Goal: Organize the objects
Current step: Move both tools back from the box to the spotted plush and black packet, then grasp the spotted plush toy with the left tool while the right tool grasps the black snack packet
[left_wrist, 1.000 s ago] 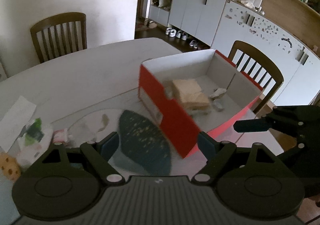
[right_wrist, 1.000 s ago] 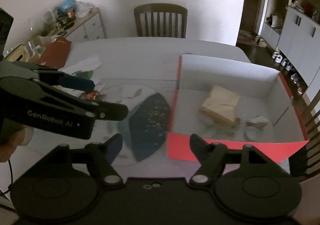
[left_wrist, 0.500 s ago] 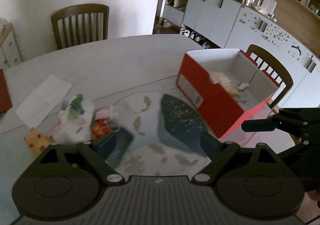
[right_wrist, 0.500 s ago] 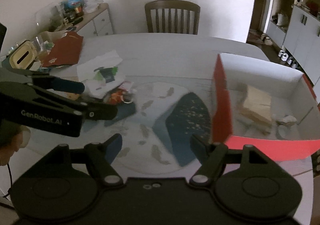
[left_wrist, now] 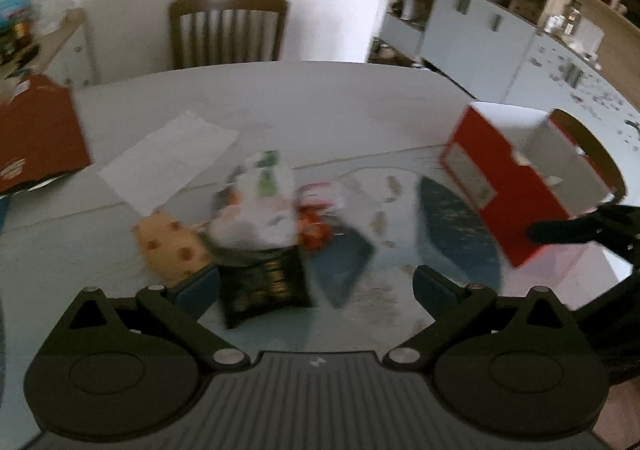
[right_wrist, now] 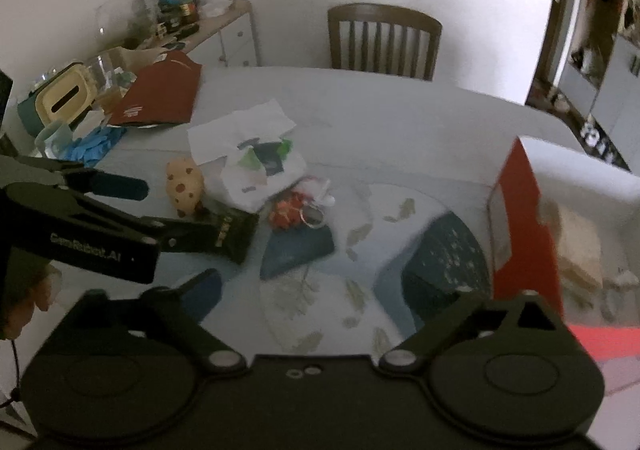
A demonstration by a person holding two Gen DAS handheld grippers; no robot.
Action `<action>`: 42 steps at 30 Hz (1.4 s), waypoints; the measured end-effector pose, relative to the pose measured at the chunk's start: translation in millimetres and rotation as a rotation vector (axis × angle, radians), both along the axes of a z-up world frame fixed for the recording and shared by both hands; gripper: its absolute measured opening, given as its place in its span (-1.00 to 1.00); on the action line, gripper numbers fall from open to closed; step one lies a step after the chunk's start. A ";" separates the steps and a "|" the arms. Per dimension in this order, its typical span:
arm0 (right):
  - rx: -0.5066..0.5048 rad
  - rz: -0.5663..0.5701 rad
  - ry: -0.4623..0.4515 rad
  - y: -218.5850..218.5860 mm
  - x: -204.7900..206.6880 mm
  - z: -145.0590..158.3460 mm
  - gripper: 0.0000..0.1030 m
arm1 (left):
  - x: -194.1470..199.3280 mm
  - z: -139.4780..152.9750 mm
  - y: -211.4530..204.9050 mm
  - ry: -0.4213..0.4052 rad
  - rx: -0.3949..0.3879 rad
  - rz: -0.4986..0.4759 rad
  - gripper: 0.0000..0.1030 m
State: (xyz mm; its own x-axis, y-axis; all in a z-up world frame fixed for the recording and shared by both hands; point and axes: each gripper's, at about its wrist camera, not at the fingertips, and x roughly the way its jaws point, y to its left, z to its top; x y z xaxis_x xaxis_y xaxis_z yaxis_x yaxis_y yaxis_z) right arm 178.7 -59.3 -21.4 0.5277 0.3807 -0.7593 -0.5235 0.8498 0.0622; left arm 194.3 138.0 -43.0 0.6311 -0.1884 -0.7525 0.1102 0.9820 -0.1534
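Left wrist view shows the left gripper (left_wrist: 316,286) wide open and empty, the black packet (left_wrist: 264,286) just ahead between its fingers; next comes closing on it. The right gripper (right_wrist: 332,290) hangs open, empty, red box (right_wrist: 524,234) to its right.

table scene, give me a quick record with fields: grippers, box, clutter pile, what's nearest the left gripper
left gripper: open, holding nothing, low over the table
right gripper: open, holding nothing
box: red outside, white inside, open top, at the table's right end, a tan item already inside
clutter pile: white plastic bag, black packet, spotted yellow toy, small red-orange item, white paper
nearest left gripper: the black packet, by its left finger, contact unclear through blur
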 end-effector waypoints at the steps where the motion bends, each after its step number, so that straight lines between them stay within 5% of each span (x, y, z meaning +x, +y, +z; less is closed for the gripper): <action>1: 0.000 0.005 -0.007 4.1 0.9 -1.0 0.99 | 0.1 -2.9 5.9 0.001 0.010 0.019 1.00; 12: 0.006 0.049 0.006 40.2 28.3 -20.8 0.99 | 13.3 -33.4 61.4 0.028 0.103 0.190 1.00; 24: -0.056 0.168 0.049 82.5 42.8 -54.9 0.99 | 60.8 -62.9 77.6 0.079 0.160 0.214 1.00; 42: -0.109 0.301 0.084 133.2 56.7 -93.5 0.76 | 84.8 -86.6 92.1 0.149 0.043 0.193 0.99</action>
